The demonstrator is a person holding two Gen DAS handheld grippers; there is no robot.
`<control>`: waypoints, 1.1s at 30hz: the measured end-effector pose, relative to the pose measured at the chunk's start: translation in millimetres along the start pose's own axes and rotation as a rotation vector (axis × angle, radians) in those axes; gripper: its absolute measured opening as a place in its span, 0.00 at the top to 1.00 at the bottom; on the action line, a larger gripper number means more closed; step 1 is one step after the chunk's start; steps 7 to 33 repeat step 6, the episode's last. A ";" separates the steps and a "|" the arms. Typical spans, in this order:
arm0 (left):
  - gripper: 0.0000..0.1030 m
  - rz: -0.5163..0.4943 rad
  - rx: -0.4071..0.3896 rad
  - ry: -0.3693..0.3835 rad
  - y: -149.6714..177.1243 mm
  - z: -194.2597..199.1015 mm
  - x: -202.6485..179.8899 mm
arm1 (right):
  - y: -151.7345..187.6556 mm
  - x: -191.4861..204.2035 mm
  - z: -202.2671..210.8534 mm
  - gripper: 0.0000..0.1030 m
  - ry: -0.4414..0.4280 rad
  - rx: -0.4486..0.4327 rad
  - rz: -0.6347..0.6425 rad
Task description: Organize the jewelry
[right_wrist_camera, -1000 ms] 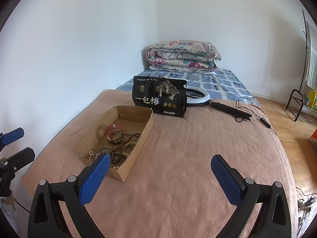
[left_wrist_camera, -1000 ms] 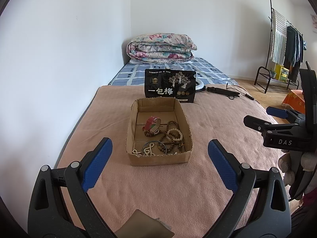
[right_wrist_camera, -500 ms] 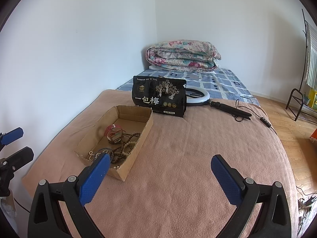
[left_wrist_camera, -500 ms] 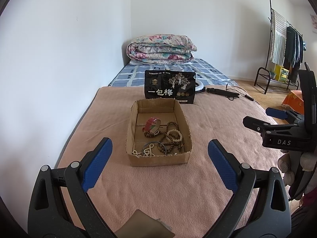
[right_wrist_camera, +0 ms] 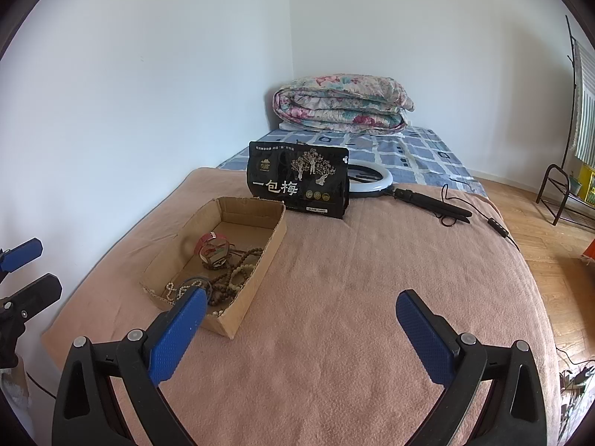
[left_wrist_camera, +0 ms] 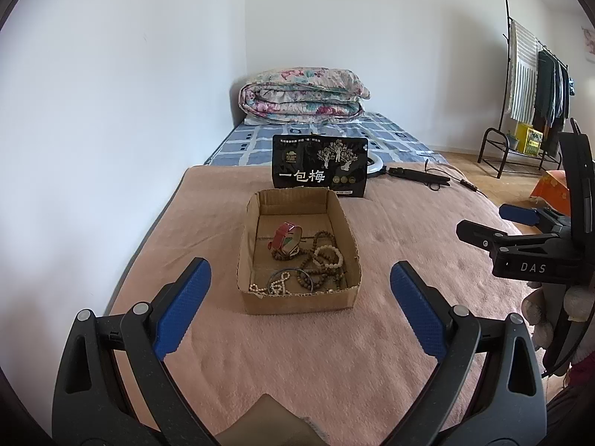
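Observation:
An open cardboard tray (left_wrist_camera: 297, 303) sits on a pink blanket and holds a red-strapped watch (left_wrist_camera: 285, 238), wooden bead bracelets (left_wrist_camera: 323, 256), a white bead string (left_wrist_camera: 273, 287) and a dark bangle. It also shows in the right wrist view (right_wrist_camera: 241, 312), with the watch (right_wrist_camera: 212, 248). My left gripper (left_wrist_camera: 300, 308) is open and empty, just short of the tray's near wall. My right gripper (right_wrist_camera: 300, 334) is open and empty, to the right of the tray; it shows in the left wrist view (left_wrist_camera: 517, 223).
A black snack bag (left_wrist_camera: 319, 171) stands behind the tray. A ring light with handle and cable (right_wrist_camera: 409, 193) lies at the back right. A folded floral quilt (left_wrist_camera: 303, 91) lies on the bed. A clothes rack (left_wrist_camera: 535, 85) stands on the wooden floor at right.
Both grippers stay open and nearly still. The view barely shifts.

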State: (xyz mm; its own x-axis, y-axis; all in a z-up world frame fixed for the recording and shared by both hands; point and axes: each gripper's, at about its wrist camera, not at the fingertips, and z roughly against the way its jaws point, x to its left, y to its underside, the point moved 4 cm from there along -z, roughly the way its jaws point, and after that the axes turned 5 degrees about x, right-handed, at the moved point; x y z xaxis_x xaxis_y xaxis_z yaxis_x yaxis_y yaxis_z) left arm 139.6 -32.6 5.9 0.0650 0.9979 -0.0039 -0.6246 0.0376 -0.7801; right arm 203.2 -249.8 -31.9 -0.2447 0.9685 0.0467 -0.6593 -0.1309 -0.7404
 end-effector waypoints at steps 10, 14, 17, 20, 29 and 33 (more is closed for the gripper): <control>0.04 -0.003 -0.010 -0.009 -2.9 0.8 -0.5 | 0.0 -0.7 0.1 0.00 0.000 -0.001 -0.001; 0.04 -0.003 -0.010 -0.009 -2.9 0.8 -0.5 | 0.0 -0.7 0.1 0.00 0.000 -0.001 -0.001; 0.04 -0.003 -0.010 -0.009 -2.9 0.8 -0.5 | 0.0 -0.7 0.1 0.00 0.000 -0.001 -0.001; 0.04 -0.003 -0.010 -0.009 -2.9 0.8 -0.5 | 0.0 -0.7 0.1 0.00 0.000 -0.001 -0.001; 0.04 -0.003 -0.010 -0.009 -2.9 0.8 -0.5 | 0.0 -0.7 0.1 0.00 0.000 -0.001 -0.001; 0.04 -0.003 -0.010 -0.009 -2.9 0.8 -0.5 | 0.0 -0.7 0.1 0.00 0.000 -0.001 -0.001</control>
